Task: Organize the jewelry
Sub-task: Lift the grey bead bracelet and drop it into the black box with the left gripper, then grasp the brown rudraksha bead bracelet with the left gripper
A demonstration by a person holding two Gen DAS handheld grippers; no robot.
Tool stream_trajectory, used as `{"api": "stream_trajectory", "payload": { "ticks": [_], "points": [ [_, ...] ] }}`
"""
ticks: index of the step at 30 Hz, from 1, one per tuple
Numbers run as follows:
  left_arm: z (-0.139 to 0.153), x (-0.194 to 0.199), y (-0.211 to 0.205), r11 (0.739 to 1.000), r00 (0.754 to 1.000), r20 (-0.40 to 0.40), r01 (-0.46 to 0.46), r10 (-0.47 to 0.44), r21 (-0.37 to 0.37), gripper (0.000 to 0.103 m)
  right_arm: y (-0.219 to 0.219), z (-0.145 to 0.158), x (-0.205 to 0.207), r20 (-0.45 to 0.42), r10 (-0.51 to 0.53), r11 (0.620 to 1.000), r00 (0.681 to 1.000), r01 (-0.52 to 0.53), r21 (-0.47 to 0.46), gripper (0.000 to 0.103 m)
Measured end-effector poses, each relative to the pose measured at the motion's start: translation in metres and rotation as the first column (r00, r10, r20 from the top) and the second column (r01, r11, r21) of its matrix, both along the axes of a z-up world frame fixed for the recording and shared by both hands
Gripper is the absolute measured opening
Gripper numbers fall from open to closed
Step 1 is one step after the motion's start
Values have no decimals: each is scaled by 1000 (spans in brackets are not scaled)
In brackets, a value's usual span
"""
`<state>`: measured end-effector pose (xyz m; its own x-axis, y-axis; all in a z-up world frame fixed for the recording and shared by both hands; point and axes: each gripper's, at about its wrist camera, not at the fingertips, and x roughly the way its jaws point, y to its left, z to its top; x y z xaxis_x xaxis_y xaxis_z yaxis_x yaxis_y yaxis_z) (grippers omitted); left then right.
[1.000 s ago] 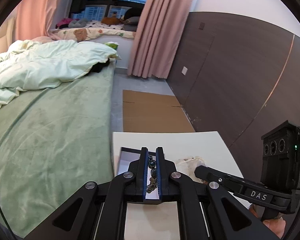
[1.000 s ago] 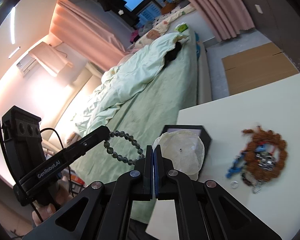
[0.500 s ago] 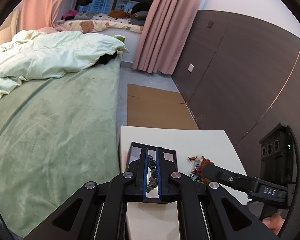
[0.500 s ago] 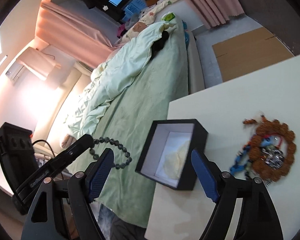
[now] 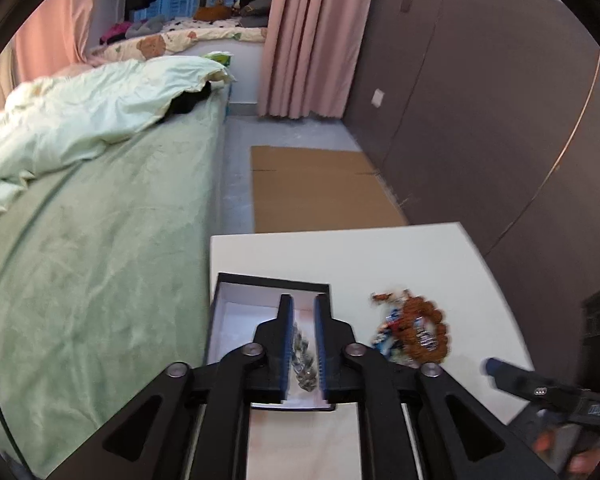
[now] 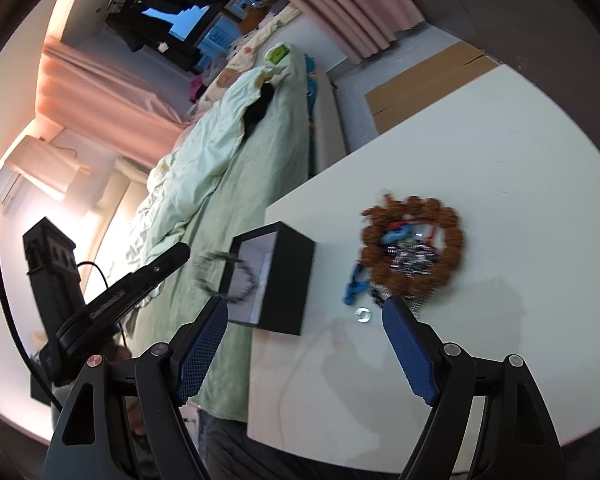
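Note:
A black box (image 5: 268, 280) with a white lining stands open near the left edge of the white table (image 5: 380, 256). My left gripper (image 5: 303, 308) hovers over it. Its jaws are opening, and a dark bead bracelet (image 5: 302, 364) hangs loose between the pads. In the right wrist view the bracelet (image 6: 224, 276) is a blur off the left gripper (image 6: 180, 252), in front of the box (image 6: 288, 276). My right gripper (image 6: 304, 306) stands wide open above the table with nothing in it. A jewelry pile (image 6: 412, 248) ringed by brown beads lies right of the box.
A small silver ring (image 6: 363, 315) lies on the table in front of the pile. A green bed (image 5: 100, 260) runs along the table's left side. Flat cardboard (image 5: 320, 188) lies on the floor beyond, by a dark wall (image 5: 480, 120). A hand (image 5: 556, 444) holds the right gripper.
My right gripper opened and left a white pouch in the box. My left jaws parted around the bracelet. Both grippers dropped closer to the table.

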<state>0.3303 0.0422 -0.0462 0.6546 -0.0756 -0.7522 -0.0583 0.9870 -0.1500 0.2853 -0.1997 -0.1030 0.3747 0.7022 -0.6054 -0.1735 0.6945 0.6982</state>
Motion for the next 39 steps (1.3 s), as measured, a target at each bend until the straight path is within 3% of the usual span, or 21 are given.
{"api": "stream_trajectory", "payload": {
  "ticks": [1, 3, 4, 12, 17, 25, 28, 33, 39],
  "points": [
    [-2, 0, -1, 1000, 1000, -8, -6, 6, 3, 56, -5, 0, -2, -4, -7, 1000, 1000, 7, -1, 80],
    [-2, -4, 2, 999, 999, 6, -38, 38, -4, 93, -13, 1, -3, -6, -15, 1000, 1000, 15, -3, 80],
    [-1, -8, 4, 999, 998, 27, -50, 50, -8, 97, -17, 1, -5, -5, -20, 1000, 1000, 20, -7, 80],
    [-1, -19, -3, 998, 998, 33, -51, 53, -43, 97, -46, 1, -15, 4, -66, 997, 998, 66, -34, 80],
    [-1, -25, -27, 998, 999, 35, 18, -16, -67, 97, -64, -1, -19, -1, -98, 995, 995, 98, -24, 80],
    [-7, -20, -66, 990, 995, 1, 102, -102, -94, 67, -91, -8, -23, -15, -150, 989, 989, 150, 10, 79],
    [-12, -15, -78, 988, 993, -20, 118, -120, -98, 60, -96, -10, -25, -13, -150, 989, 989, 150, 18, 72],
    [-26, -4, -96, 984, 987, -60, 139, -147, -109, 51, -106, -16, -25, -22, -148, 988, 989, 149, 28, 62],
    [-48, 15, -109, 983, 980, -128, 136, -152, -125, 50, -120, -24, -22, -36, -162, 986, 986, 163, 35, 55]
  ]
}}
